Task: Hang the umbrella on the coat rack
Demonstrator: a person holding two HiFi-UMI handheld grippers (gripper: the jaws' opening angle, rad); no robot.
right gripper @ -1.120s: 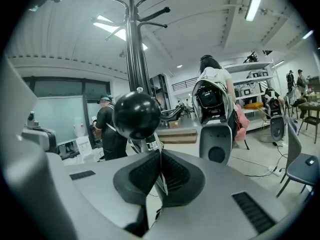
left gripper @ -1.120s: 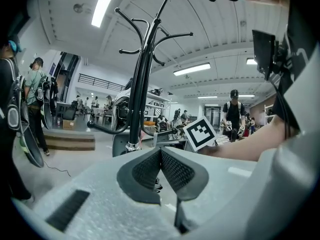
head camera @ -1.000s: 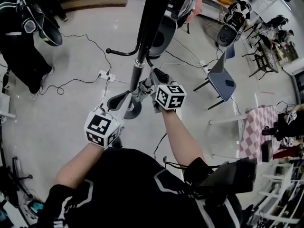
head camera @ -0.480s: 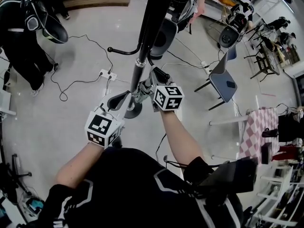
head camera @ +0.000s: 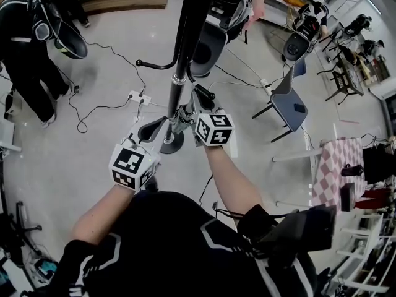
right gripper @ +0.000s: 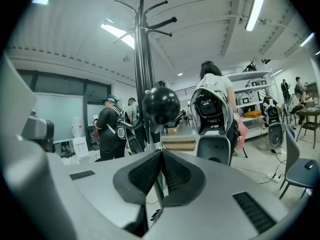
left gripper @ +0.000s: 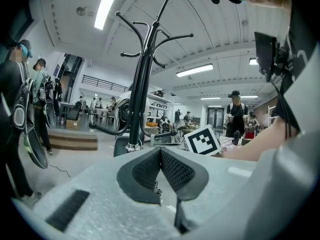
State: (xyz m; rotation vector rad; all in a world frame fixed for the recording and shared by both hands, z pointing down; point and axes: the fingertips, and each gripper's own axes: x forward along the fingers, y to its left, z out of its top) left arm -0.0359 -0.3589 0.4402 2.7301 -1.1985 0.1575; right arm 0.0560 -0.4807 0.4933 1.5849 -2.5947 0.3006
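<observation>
The black coat rack rises straight in front of me from its round base; its curved hooks end in ball knobs. A folded, patterned umbrella sits between my two grippers, close to the pole. My left gripper comes at it from the left, my right gripper from the right. In the left gripper view the gripper is shut, with a scrap of patterned fabric below the pads. In the right gripper view the gripper is shut on a thin printed strip, facing a knob.
A power strip with trailing cables lies on the floor left of the base. An office chair stands behind the rack, a grey chair to the right. A person with a backpack stands far left. A checkered cloth is at right.
The right gripper has drifted slightly left and nearer to me, staying beside the pole. The left gripper has hardly moved. Both stay shut.
</observation>
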